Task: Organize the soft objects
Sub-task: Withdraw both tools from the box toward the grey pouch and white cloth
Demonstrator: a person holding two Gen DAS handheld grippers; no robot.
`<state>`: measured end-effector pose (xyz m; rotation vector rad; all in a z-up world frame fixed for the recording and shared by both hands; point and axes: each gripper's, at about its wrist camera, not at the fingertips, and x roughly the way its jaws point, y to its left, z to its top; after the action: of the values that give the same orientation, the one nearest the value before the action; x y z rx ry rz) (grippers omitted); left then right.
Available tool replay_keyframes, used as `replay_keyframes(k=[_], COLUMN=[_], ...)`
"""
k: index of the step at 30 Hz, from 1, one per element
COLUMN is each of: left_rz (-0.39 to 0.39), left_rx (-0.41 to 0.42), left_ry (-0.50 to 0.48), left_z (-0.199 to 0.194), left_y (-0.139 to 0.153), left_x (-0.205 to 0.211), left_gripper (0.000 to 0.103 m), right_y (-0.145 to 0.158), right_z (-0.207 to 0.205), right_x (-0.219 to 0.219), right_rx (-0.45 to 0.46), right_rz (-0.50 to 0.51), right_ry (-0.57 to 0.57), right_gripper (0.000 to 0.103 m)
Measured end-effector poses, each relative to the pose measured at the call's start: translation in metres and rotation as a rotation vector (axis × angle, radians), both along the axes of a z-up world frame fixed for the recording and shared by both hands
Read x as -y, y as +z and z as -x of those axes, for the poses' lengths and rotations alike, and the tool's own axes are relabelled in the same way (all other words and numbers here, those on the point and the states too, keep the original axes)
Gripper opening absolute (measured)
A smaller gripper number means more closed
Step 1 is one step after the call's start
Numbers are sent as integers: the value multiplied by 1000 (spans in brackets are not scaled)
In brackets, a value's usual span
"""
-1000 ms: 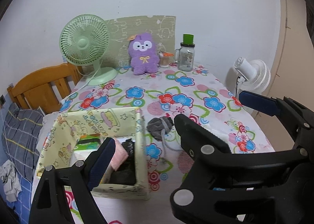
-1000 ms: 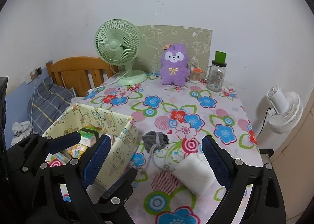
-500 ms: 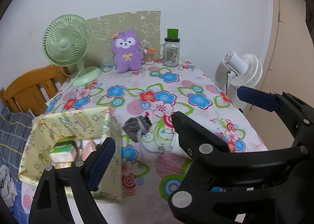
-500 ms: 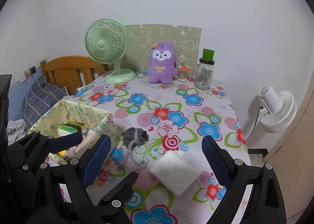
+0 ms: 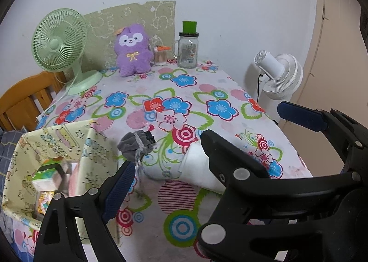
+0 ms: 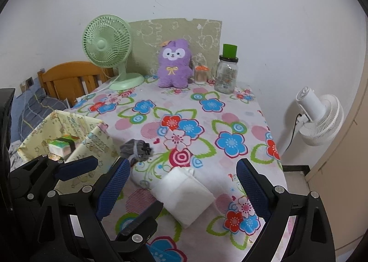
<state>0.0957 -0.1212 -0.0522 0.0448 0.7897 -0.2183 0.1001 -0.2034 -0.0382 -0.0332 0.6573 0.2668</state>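
Observation:
A white tissue pack lies on the flowered table near the front edge, between my right gripper's open fingers and below them; it also shows in the left wrist view, partly hidden by the right gripper's arm. A grey drawstring pouch lies beside it to the left. A yellow fabric box at the front left holds tissue packs and soft items. My left gripper is open and empty, beside the box. A purple plush toy sits at the back.
A green desk fan stands at the back left, a glass jar with a green lid and a small toothpick jar at the back right. A white floor fan stands off the table's right. A wooden chair is left.
Both grippers have drifted to the right and slightly back from the box; the box has slid toward the left edge of both views and the tissue pack sits more centred between the right fingers.

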Motion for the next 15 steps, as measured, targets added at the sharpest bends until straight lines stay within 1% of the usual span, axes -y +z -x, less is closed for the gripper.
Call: replay_keyframes(k=[15], left_rz=[-23], left_rx=[-83], left_ry=[-24], left_z=[-18], left_y=[-37], left_x=[10], left_gripper=[92], right_y=[-38], right_z=[-17], right_x=[11], right_rx=[-79], right_rz=[-18], right_ry=[-12], right_gripper=[95])
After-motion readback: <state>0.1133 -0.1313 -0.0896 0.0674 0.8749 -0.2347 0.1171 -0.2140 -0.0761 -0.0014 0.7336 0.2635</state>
